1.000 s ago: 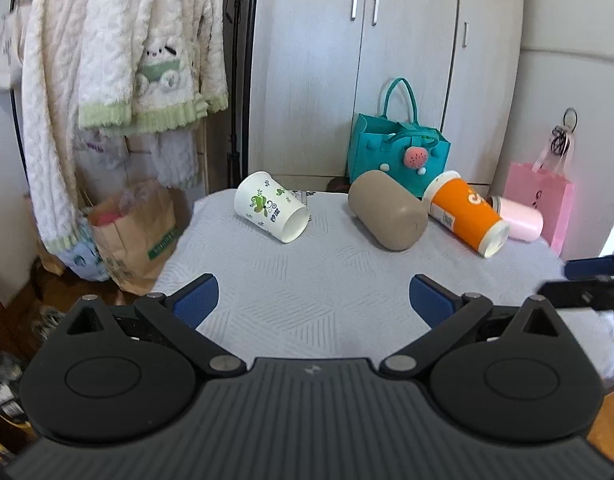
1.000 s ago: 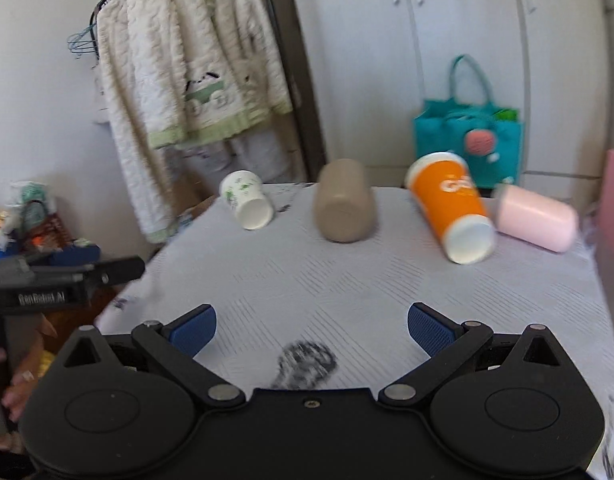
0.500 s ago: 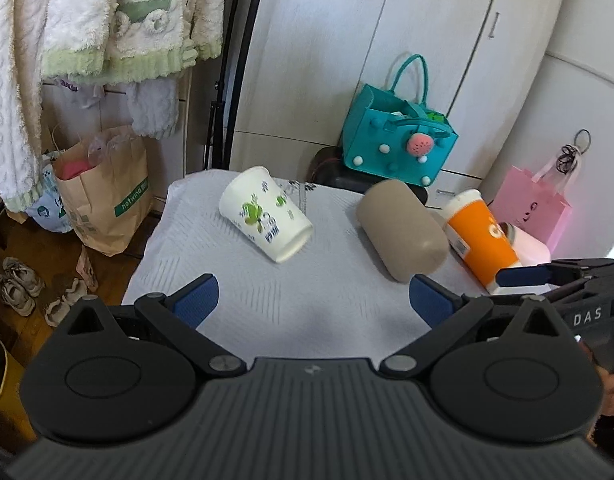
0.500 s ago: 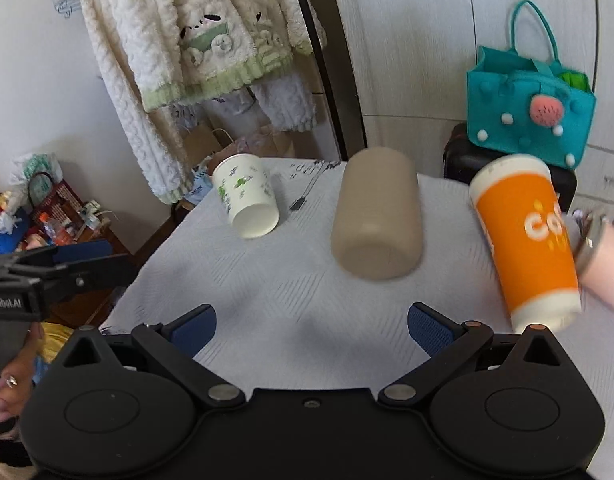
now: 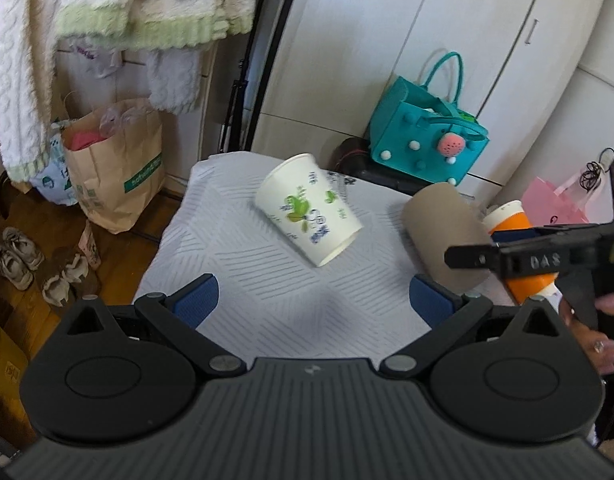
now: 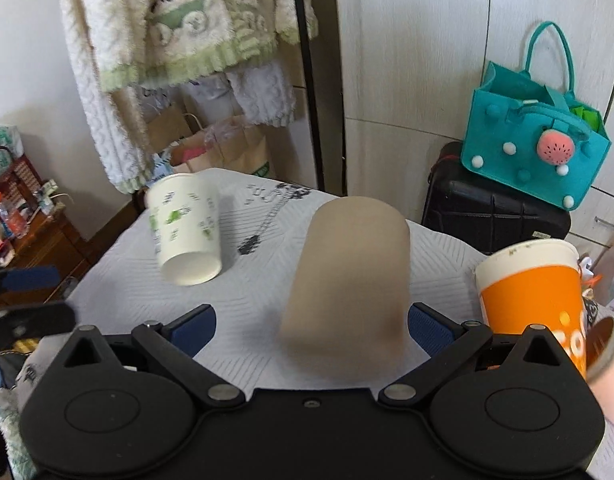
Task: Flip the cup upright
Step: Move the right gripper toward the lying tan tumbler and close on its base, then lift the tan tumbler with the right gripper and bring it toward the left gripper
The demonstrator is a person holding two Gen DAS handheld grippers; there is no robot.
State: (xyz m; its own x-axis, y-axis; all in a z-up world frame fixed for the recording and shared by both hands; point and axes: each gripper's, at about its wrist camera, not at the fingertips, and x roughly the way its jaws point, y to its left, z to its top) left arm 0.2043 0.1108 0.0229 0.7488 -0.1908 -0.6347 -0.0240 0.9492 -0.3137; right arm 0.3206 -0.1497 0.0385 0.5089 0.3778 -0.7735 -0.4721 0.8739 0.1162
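My left claw (image 5: 313,300) gapes wide, empty; the leaf-printed paper cup (image 5: 309,210) lies on its side just ahead. My right claw (image 6: 311,324) is wide too, the tan cup (image 6: 347,272) lying on its side between its fingers, orange cup (image 6: 533,280) to its right.

My right gripper (image 6: 311,322) gapes around the lying tan cup (image 6: 347,272) at centre frame; orange cup (image 6: 533,284) lower right.

White paper cup (image 5: 309,209) with green leaf print: on its side, mouth toward left claw (image 5: 314,301), ahead of it. Tan cup (image 6: 347,272): on its side between right claw's (image 6: 312,326) fingers. Orange cup (image 6: 533,280): tipped, right of it.
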